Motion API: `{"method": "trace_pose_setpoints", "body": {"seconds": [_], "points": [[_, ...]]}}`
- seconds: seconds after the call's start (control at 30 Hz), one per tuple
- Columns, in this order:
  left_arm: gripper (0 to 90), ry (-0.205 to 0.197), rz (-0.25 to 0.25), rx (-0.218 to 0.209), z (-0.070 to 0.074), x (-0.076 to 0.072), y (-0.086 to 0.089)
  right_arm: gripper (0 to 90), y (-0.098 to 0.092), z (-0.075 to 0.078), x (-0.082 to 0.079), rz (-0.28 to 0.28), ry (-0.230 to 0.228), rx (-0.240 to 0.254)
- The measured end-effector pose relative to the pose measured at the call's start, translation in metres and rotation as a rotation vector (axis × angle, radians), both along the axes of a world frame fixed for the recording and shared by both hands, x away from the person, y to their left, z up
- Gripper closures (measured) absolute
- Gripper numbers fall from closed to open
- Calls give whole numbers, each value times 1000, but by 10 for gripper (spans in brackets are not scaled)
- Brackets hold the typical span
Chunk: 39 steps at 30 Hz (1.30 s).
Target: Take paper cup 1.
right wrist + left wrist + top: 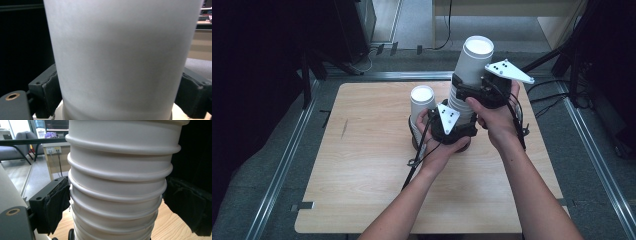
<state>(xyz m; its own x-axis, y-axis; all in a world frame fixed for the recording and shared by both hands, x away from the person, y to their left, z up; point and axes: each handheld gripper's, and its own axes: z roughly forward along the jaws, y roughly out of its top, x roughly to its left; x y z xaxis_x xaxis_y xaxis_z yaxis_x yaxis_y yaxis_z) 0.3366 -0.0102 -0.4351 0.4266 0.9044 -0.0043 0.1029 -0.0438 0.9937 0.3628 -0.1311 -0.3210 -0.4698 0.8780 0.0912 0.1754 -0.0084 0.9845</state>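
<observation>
On the wooden surface (362, 165) stands a tall stack of white paper cups (464, 87). The left tongs (451, 131) clamp its ribbed lower rims, while the right tongs (472, 90) are closed on the smooth top cup (476, 57). A single inverted cup (422, 101) stands just beside.

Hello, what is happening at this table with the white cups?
A person works on a tall stack of white paper cups standing on the wooden table, with a two-jaw gripper in each hand. The left gripper clamps the lower part of the stack, its jaws on the ribbed rims. The right gripper has its jaws against the smooth top cup, higher up, likely to pull it off. A separate white cup stands upside down just left of the stack.
</observation>
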Motion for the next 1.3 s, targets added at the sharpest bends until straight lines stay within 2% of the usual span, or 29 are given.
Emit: {"method": "trace_pose_setpoints", "body": {"seconds": [0.13, 0.37, 0.6, 0.7, 0.83, 1.0, 1.23, 1.3], "points": [[74, 1, -2, 6, 0, 0, 0, 100, 1, 3, -1, -7, -10, 4], [75, -1, -2, 3, 0, 0, 0, 107, 1, 10, -3, -24, -54, 13], [77, 0, -3, 3, 0, 0, 1, 119, 2, 17, -5, -26, -143, 16], [77, 1, -4, 5, 0, 0, 1, 120, 3, 21, -8, -43, -200, 21], [78, 1, -5, 4, 0, -1, 1, 120, 2, 26, -9, -68, -237, 38], [80, -1, -7, 8, -1, -1, 2, 120, 0, 32, -12, -80, -256, 62], [80, -2, -7, 11, -1, -1, 2, 123, -2, 41, -17, -87, -288, 62], [80, -3, -7, 10, -1, -1, 2, 127, -3, 45, -19, -80, -294, 80]]}}
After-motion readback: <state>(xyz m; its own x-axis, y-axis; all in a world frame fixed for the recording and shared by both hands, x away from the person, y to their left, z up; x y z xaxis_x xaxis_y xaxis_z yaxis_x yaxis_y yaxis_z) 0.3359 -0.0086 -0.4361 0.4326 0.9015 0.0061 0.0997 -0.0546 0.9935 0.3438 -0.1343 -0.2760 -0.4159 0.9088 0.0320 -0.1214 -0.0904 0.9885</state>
